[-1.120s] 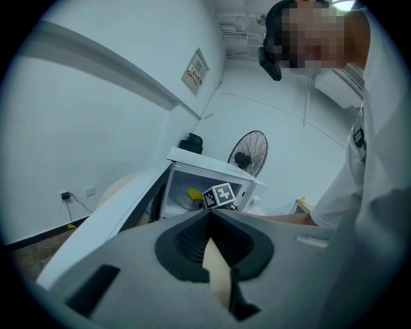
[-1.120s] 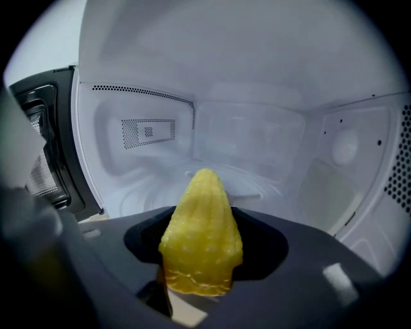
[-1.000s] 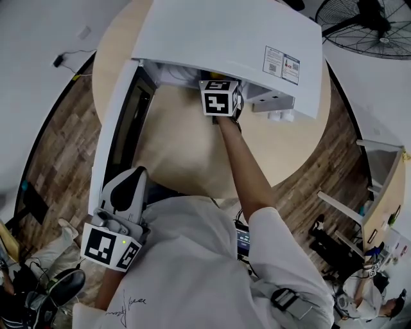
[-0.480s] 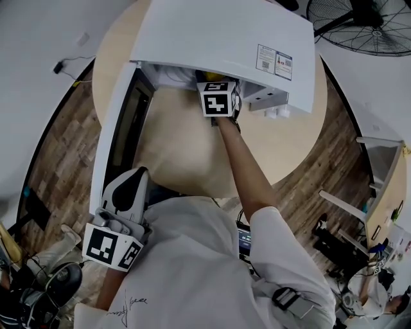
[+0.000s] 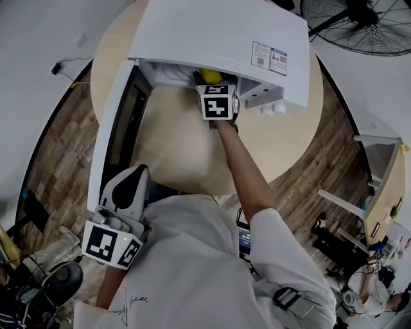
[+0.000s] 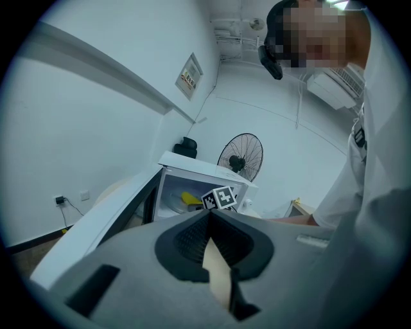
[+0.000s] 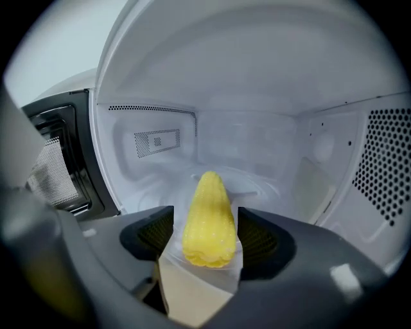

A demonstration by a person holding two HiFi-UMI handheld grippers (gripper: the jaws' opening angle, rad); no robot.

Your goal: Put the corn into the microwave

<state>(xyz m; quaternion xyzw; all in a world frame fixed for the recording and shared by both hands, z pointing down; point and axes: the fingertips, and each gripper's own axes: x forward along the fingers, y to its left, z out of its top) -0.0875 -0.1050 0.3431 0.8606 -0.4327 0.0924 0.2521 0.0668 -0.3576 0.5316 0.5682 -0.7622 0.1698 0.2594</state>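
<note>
The yellow corn (image 7: 207,218) lies inside the open white microwave (image 5: 218,38), pointing inward on its floor. My right gripper (image 7: 205,239) is at the oven's mouth and stands open. Its two dark pads (image 7: 151,234) flank the corn's near end with a small gap on each side. In the head view the right gripper (image 5: 215,90) reaches under the oven's top edge, and a bit of corn (image 5: 209,76) shows beyond it. My left gripper (image 5: 128,186) is held back near my body, away from the oven, with its jaws together and nothing in them.
The microwave door (image 5: 119,128) swings open to the left, over the round beige table (image 5: 186,154). A standing fan (image 5: 366,19) is behind the oven at the right. Wooden floor surrounds the table, with furniture at the right edge.
A patch of yellow corn now shows in the oven's mouth beyond the right gripper; it was hidden before. Both hands have kept about the same place.
</note>
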